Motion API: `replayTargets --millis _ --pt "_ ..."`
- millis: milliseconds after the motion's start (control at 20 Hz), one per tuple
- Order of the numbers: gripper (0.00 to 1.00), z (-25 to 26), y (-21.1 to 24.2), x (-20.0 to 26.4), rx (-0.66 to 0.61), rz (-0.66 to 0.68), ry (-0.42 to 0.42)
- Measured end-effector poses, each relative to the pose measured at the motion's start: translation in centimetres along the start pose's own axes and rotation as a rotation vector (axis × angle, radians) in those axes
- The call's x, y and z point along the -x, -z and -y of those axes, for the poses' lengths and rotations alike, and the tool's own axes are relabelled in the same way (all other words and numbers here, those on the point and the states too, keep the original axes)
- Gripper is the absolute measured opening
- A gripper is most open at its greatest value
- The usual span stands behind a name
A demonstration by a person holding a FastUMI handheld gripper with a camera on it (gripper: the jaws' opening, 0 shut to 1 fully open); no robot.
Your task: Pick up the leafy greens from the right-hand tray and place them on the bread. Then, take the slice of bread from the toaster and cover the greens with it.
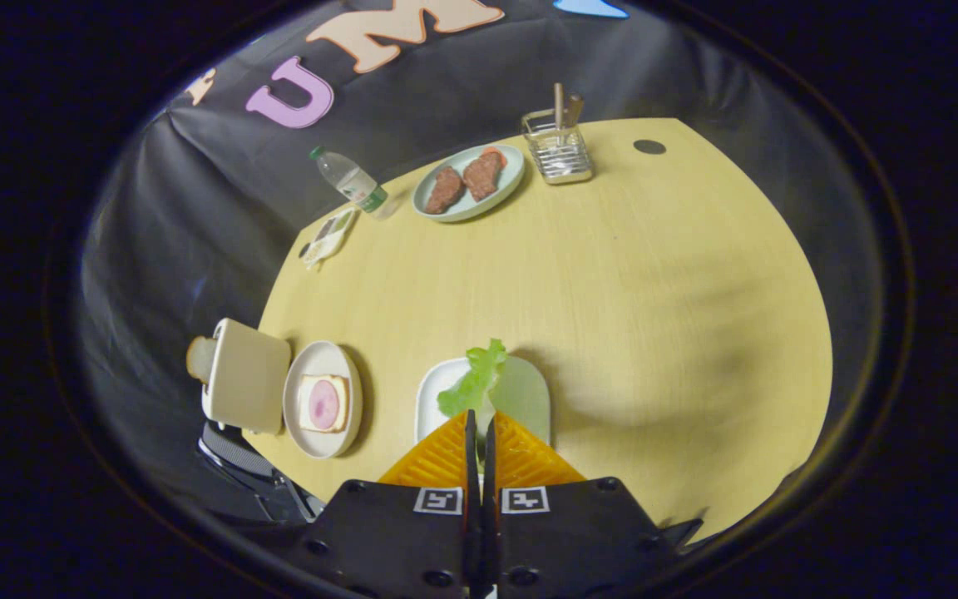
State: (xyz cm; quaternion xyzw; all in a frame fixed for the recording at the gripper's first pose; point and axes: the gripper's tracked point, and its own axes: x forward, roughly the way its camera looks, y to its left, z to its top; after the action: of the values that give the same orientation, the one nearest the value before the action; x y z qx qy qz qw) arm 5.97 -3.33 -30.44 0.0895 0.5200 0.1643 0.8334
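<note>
Clamped nearly together: gripper (479,433), orange fingers (446,457) pinching the stem end of the leafy greens (475,383), only a thin slit left between the pads. Leaf fanning out just ahead of the fingertips, above the white tray (529,391), which serves as landmark from here on. Judged to be lifted or about to lift, though contact between leaf and tray cannot be told.

Left of the tray, close beside it: round plate (300,391) carrying the bread (342,403) topped with a pink slice (323,405). That is the drop spot. Left again of the tray, past the plate: toaster (246,374), the second slice (199,358) poking out of its far side.

For a clean carry: keep the pinch firm, since the leaf is thin and floppy and likely to slip or tear if squeezed at the very edge. Raise well clear of the tray rim before swinging left. Come in above the bread, lower until the leaf drapes over the pink slice, then part the fingers and back straight up so nothing drags off. Mind the toaster just past the plate.

Far beyond the tray, across the wooden table (654,274): green dish (512,170) with two meat pieces, a wire holder (558,150), a bottle (350,179) lying over. None in the way.
</note>
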Motion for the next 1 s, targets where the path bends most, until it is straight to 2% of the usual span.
replayTargets --millis 300,500,700,1000 --pt "0.04 -7.5 -1.1 1.7 0.026 0.027 -0.099" --pt "0.03 -14.3 -1.6 1.7 0.037 0.028 -0.204" --pt "0.03 -20.1 -0.6 -0.2 0.088 -0.008 -0.276" --pt "0.03 -28.1 3.5 -4.7 0.131 -0.13 -0.379"
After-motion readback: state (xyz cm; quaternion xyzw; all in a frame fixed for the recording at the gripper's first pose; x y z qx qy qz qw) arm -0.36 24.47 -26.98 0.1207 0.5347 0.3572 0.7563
